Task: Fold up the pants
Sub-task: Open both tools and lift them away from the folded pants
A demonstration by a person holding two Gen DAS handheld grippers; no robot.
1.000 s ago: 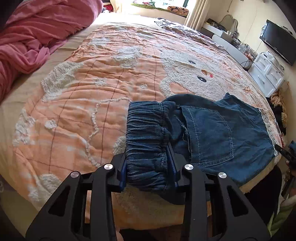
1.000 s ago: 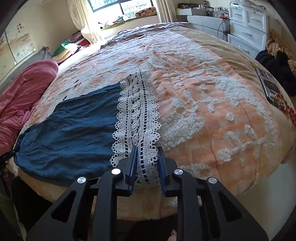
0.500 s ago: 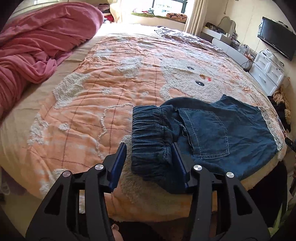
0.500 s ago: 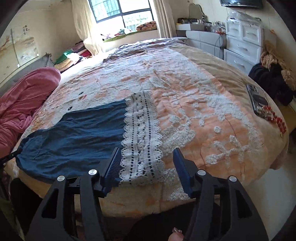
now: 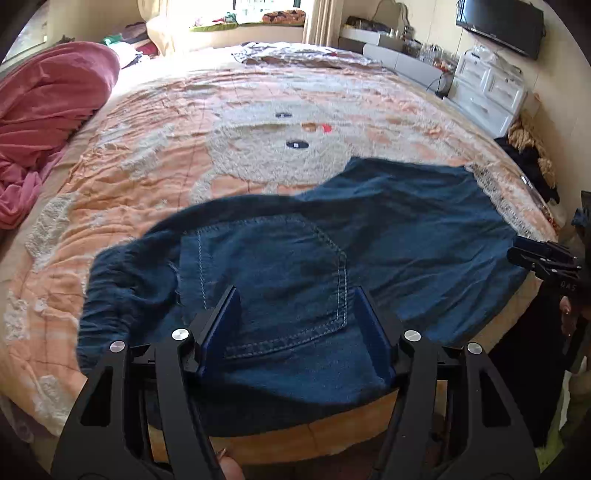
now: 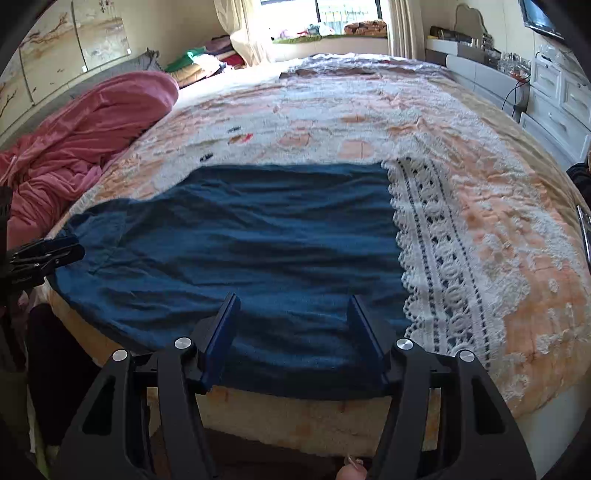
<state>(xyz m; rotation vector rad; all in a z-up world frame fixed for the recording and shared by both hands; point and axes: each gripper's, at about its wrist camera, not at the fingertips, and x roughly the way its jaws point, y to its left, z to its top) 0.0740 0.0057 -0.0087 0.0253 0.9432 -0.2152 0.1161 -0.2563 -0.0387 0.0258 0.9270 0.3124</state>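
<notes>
Blue denim pants (image 5: pixel 388 229) lie flat along the near edge of the bed, with a stitched back pocket (image 5: pixel 273 280), a gathered waistband (image 5: pixel 118 295) at the left and a white lace hem (image 6: pixel 432 258) at the right. My left gripper (image 5: pixel 297 325) is open and empty, its fingers standing either side of the pocket. My right gripper (image 6: pixel 293 332) is open and empty over the leg cloth (image 6: pixel 258 236), left of the lace. Each gripper also shows in the other's view: the right one (image 5: pixel 543 258) and the left one (image 6: pixel 40 258).
The bed carries an orange and white tufted blanket (image 5: pixel 258 122). A pink duvet (image 5: pixel 48 114) is heaped at the left. White drawers (image 5: pixel 487 96) and a wall TV (image 5: pixel 498 22) stand at the right. A phone (image 6: pixel 583 229) lies at the bed's right edge.
Both grippers have opened and let go, the left off the waistband and the right off the lace hem. Both have shifted toward the middle of the pants.
</notes>
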